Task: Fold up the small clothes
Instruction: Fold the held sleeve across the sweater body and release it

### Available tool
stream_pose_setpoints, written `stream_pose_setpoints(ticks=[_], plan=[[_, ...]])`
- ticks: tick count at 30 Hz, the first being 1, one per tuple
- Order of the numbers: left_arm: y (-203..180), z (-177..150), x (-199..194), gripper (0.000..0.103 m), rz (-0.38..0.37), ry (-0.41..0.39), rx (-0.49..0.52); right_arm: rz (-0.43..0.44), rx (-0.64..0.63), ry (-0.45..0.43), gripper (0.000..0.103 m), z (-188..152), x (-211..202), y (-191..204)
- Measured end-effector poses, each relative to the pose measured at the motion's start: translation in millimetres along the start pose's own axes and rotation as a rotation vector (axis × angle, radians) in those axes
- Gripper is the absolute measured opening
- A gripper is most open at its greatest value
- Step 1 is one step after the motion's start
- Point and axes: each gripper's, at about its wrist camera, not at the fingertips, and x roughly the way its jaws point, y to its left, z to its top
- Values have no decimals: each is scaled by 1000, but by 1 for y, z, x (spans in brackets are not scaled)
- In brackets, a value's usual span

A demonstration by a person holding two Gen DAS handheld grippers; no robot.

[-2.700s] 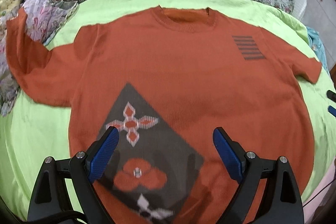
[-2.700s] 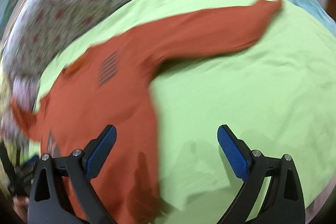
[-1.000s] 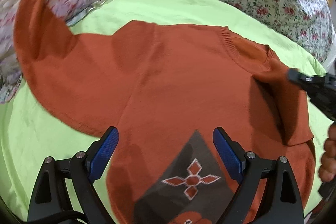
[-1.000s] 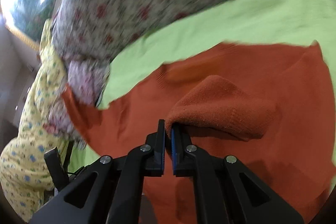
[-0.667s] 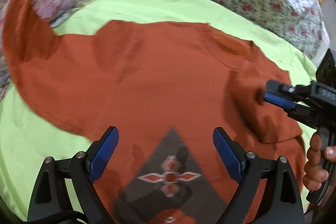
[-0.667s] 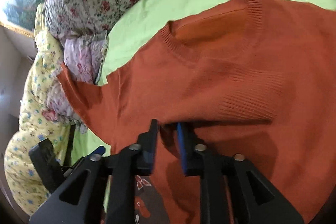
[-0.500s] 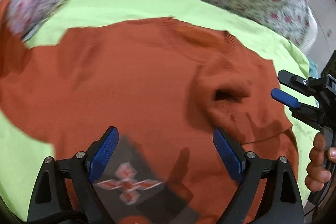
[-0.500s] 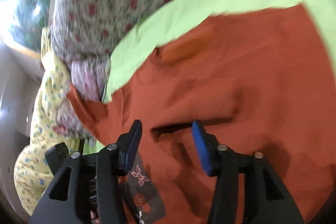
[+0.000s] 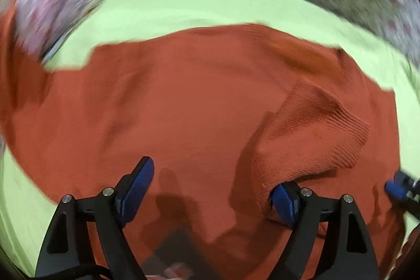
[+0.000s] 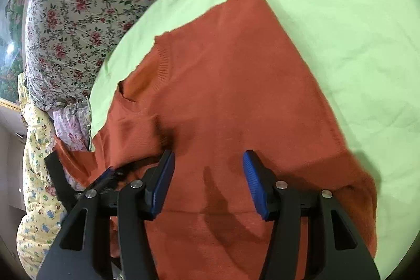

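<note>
An orange knit sweater (image 9: 183,101) lies front up on a light green sheet (image 9: 189,4). Its right sleeve (image 9: 315,133) is folded in over the chest. My left gripper (image 9: 210,188) is open low over the sweater's middle, its right pad (image 9: 282,201) tucked against the folded sleeve's cuff. My right gripper (image 10: 207,180) is open and empty just above the sweater (image 10: 236,85) on its folded right side. The left gripper's finger (image 10: 105,175) shows at the lower left of the right wrist view. The right gripper's tip (image 9: 396,189) shows at the right edge of the left wrist view.
A floral quilt (image 10: 78,4) lies bunched behind the sheet (image 10: 341,17). A pink floral cloth (image 10: 71,127) and yellow printed fabric (image 10: 34,175) lie at the left, by the unfolded left sleeve (image 9: 15,85). The left wrist view is motion blurred.
My right gripper carried the right sleeve over the chest, let go and opened, then drew back. My left gripper swung right and lower toward the folded sleeve.
</note>
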Motion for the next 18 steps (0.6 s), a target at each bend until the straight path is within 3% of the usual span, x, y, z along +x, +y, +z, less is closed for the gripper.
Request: stream_pose_setpoints(ticks=[3, 10, 16, 18], plan=[[41, -3, -6, 85, -70, -6, -136, 16, 0, 12, 55, -2, 3, -4], [65, -7, -3, 85, -170, 14, -230, -40, -59, 32, 55, -4, 12, 1], [57, -8, -8, 87, -218, 19, -200, -52, -68, 46, 55, -1, 13, 2], [52, -7, -5, 87, -193, 31, -191, -56, -71, 49, 55, -1, 13, 2]])
